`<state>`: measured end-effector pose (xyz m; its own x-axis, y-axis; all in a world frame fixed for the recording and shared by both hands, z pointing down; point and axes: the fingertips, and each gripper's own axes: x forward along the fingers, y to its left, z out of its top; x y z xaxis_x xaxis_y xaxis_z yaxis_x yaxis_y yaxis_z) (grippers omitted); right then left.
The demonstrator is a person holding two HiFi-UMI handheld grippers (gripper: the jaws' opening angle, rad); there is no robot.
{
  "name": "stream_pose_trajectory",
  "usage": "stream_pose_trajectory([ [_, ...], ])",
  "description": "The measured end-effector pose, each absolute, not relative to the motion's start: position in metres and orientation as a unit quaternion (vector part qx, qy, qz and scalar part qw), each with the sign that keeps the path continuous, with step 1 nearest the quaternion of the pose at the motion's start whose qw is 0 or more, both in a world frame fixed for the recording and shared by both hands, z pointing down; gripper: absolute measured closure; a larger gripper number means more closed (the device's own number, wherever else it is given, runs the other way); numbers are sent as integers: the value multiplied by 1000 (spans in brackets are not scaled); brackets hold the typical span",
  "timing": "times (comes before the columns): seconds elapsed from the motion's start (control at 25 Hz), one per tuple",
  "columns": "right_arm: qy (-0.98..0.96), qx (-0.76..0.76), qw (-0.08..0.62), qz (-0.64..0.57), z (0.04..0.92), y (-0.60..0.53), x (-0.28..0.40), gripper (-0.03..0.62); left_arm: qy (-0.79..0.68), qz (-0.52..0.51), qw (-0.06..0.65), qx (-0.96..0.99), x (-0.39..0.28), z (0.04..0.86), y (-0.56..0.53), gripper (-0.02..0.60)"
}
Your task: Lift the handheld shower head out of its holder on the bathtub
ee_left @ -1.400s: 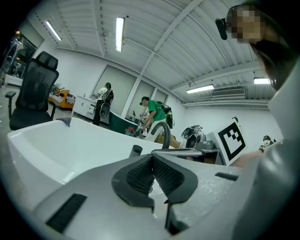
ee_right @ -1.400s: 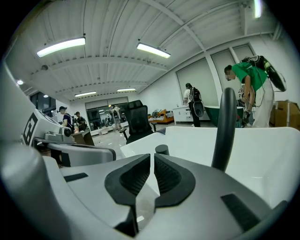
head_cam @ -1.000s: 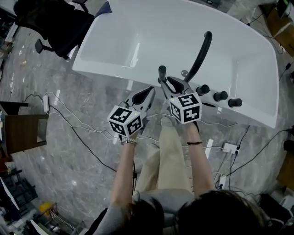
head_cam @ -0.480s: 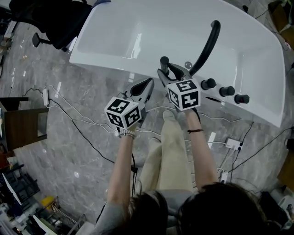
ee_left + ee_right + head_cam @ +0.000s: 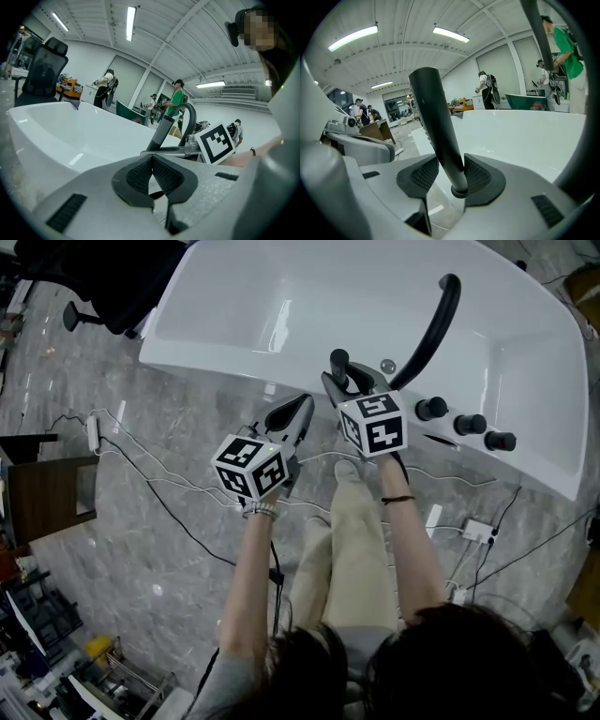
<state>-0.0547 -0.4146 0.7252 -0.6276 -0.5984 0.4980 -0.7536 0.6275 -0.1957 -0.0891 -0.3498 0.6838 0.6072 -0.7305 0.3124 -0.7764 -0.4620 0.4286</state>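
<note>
Right now the right gripper [image 5: 450, 171] has just been opening. Its jaws stand wide either side of the shower head [image 5: 436, 122] without pinching it, and the handle rises near-upright from the bathtub [image 5: 211, 376] rim (not yet lifted). The left gripper [image 5: 152, 164] – closed, empty – sits just left.

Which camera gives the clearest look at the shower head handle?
The right gripper view: the shower head handle fills the centre, standing between the jaws of the right gripper, which have just been opening. The head view shows it small from above; the left gripper view shows it farther off.
</note>
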Motion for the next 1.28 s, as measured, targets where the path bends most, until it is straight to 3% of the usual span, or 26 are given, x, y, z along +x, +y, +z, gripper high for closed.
stream_pose_trajectory([
  [0.48, -869, 401, 235, 173, 729, -418, -57, 456, -443, 35, 278, 852, -91, 680, -352, 577],
  [1.28, -866, 426, 199, 170, 639, -396, -50, 459, -435, 13, 266, 860, -81, 607, -345, 577],
])
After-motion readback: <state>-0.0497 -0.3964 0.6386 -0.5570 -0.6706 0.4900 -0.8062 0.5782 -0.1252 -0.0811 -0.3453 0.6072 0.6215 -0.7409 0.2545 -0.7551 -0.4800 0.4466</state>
